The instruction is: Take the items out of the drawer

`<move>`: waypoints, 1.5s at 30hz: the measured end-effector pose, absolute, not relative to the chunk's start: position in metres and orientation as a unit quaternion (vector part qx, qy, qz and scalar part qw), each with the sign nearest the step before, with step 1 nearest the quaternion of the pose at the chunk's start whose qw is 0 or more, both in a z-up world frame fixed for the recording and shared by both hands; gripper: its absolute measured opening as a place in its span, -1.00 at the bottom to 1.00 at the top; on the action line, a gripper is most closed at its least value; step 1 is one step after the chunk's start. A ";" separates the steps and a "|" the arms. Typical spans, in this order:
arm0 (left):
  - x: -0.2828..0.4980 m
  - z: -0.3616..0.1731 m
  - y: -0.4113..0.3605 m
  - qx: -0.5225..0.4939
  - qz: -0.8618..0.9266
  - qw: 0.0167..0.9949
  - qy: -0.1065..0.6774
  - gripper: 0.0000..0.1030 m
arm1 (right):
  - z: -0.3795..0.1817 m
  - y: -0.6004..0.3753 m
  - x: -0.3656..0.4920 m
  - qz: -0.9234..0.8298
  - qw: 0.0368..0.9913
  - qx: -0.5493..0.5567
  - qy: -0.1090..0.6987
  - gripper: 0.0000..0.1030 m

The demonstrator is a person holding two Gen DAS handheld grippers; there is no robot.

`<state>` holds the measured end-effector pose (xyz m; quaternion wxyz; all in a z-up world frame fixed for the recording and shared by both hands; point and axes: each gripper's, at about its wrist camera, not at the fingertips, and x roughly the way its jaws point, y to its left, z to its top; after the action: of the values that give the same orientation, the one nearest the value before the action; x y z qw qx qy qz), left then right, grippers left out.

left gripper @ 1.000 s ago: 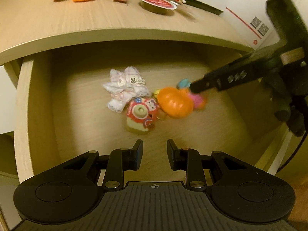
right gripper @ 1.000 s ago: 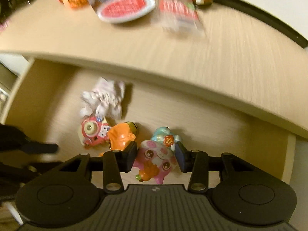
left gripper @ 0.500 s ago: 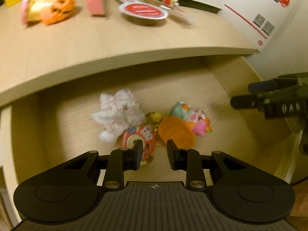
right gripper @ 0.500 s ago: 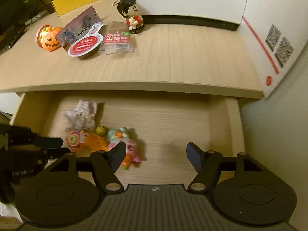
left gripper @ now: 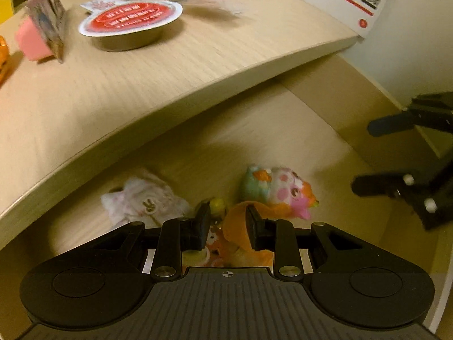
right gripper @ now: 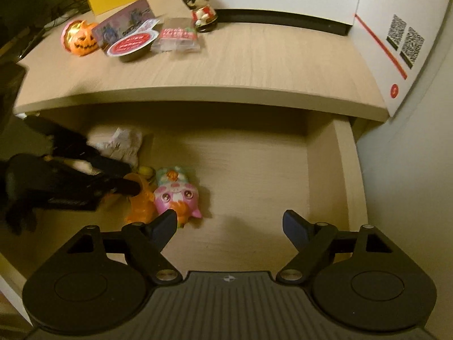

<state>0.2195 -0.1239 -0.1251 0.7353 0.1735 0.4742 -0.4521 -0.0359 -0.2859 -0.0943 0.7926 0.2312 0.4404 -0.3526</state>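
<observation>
Left wrist view is showing the left claw [left gripper: 226,223] reaching down into the open drawer [right gripper: 344,170], its jaws parted narrowly around the edge of the orange toy [left gripper: 237,235]; whether they are already pinching it cannot be told. The right claw [right gripper: 230,223] is hanging released, jaws wide, over bare drawer floor just beside the pink animal toy [right gripper: 177,195].

The likely trouble is crowding: the orange toy is touching the pink animal toy, a small yellow piece [right gripper: 147,171] and a red-and-white toy [left gripper: 211,236] under the left claw, so a closing jaw could be catching a neighbour or nudging the target aside. The toy's rounded, probably slick surface could also be slipping from a grip this near its edge.

The drawer is also holding a crumpled white wrapper [right gripper: 119,143] toward the back. Up on the table [right gripper: 254,65] a pumpkin lantern [right gripper: 80,39], a foil-lidded cup [right gripper: 133,46], a snack packet [right gripper: 177,38] and a figurine [right gripper: 201,8] are sitting.
</observation>
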 end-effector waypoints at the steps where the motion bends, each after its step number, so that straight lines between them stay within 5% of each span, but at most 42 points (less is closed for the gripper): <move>1: 0.220 -0.126 -0.126 0.169 -0.452 0.734 0.478 -0.48 | -0.095 -0.285 -0.036 -0.349 0.794 0.228 0.442 0.60; 3: 0.221 -0.127 -0.128 0.159 -0.456 0.723 0.494 -0.74 | -0.095 -0.284 -0.035 -0.344 0.798 0.222 0.443 0.60; 6: 0.217 -0.132 -0.129 0.141 -0.447 0.705 0.533 -0.78 | -0.095 -0.288 -0.038 -0.348 0.796 0.233 0.438 0.60; 30: 0.203 -0.086 -0.026 0.024 -0.329 0.779 0.534 -0.79 | -0.143 -0.301 0.071 -0.215 0.773 0.164 0.574 0.57; 32: 0.201 -0.087 -0.023 0.024 -0.325 0.778 0.537 -0.79 | -0.147 -0.301 0.077 -0.211 0.769 0.161 0.581 0.48; 36: 0.201 -0.093 -0.018 0.016 -0.321 0.774 0.545 -0.79 | -0.150 -0.297 0.083 -0.202 0.765 0.158 0.590 -0.02; 45: 0.197 -0.101 -0.024 0.033 -0.344 0.760 0.551 -0.79 | -0.139 -0.281 0.071 -0.223 0.765 0.181 0.577 -0.08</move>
<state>0.1974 -0.0244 -0.1009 0.7596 0.0334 0.5511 -0.3439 0.0705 -0.2811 -0.1387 0.7648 0.1807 0.5768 -0.2230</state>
